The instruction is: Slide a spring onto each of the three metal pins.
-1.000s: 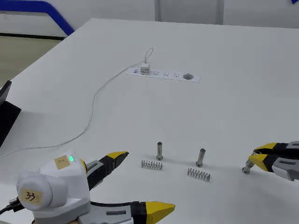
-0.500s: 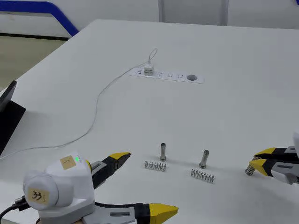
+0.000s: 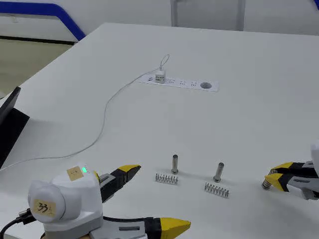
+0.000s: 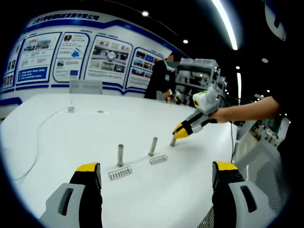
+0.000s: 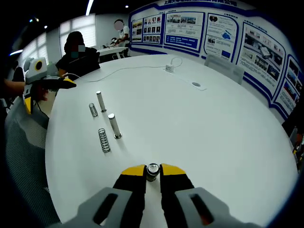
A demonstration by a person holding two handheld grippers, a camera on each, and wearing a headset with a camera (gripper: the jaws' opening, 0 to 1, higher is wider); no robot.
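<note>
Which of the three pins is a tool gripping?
The head view's rightmost pin, clamped in the right tool; the other two stand free beside loose springs.

White table [image 3: 259, 64], two upright pins [image 3: 175, 164], two springs [image 3: 166, 179], power strip [image 3: 182, 83], cable [image 3: 102, 124]

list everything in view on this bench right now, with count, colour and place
table: one, white, under everything
bare pins: two, silver, upright, mid-table
loose springs: two, silver, lying flat, one in front of each bare pin
gripped pin: one, silver, at the right gripper's tips
power strip: one, white, far side
charger: one, white, plugged into the power strip
cable: one, white, from the charger towards the left edge
dark object: one, black, left edge, cut off
left gripper: one, yellow-tipped, open, near side
right gripper: one, yellow-tipped, shut on the gripped pin
</note>
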